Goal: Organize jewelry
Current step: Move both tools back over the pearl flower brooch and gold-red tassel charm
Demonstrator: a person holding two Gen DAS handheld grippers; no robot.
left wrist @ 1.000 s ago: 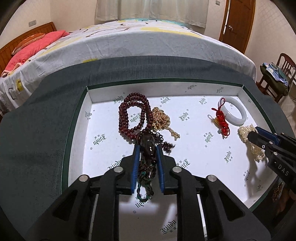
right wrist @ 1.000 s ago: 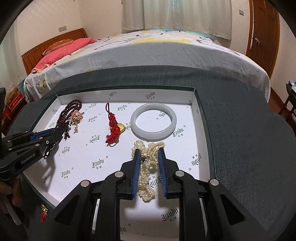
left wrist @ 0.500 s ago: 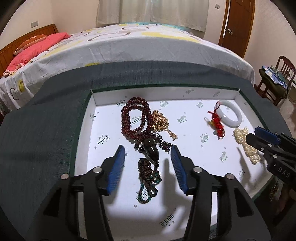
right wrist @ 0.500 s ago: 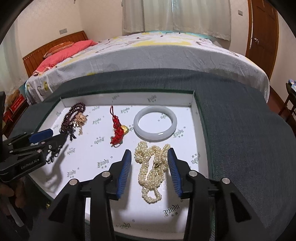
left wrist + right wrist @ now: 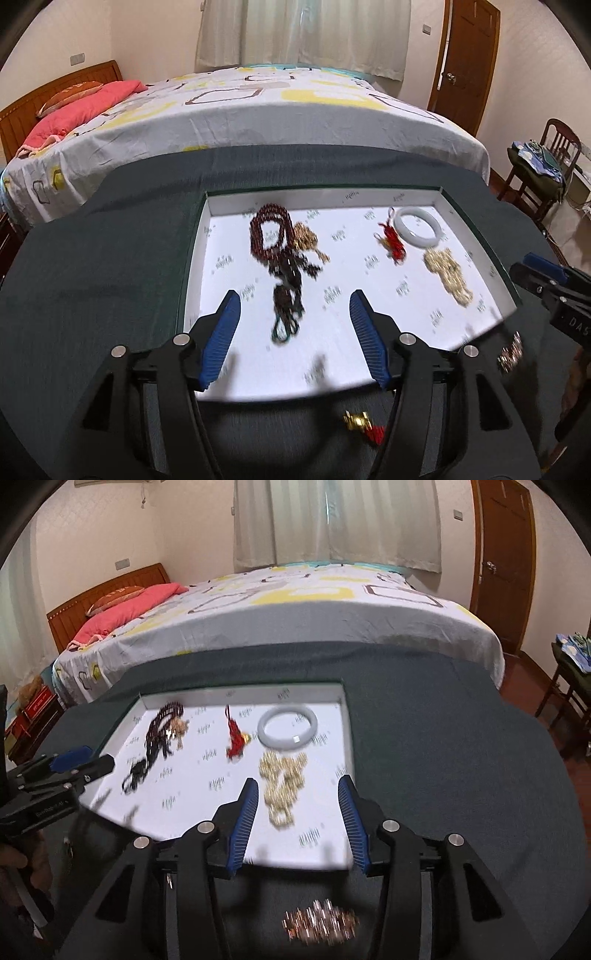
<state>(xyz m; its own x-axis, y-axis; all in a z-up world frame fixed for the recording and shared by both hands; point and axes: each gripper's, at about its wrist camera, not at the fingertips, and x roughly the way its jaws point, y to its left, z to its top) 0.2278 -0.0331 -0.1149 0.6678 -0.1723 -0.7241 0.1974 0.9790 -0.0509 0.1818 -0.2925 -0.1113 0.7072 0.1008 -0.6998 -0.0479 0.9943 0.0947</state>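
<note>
Now both claws spreading, pinching nothing: left gripper point(image 5: 293, 334) over dark bead necklace point(image 5: 280, 254) lying mid-tray point(image 5: 199, 236), right gripper point(image 5: 297, 819) over pearl strand point(image 5: 282, 779) near right wall. Remaining outside near edge: rose-gold chain point(image 5: 321, 925), red-gold charm point(image 5: 364, 424).

Left gripper point(image 5: 295, 310): jaws have just been opening, now clear of the dark bead necklace point(image 5: 284, 266), which lies free on the tray point(image 5: 199, 258) just beyond the fingertips instead of clamped between them. Right gripper point(image 5: 298, 797): same, jaws have just been opening, pearl strand point(image 5: 282, 779) released, lying between and ahead of the pads, apparently untouched, though blurred. Both have pulled back and up, so the tray's near edge now shows.
</note>
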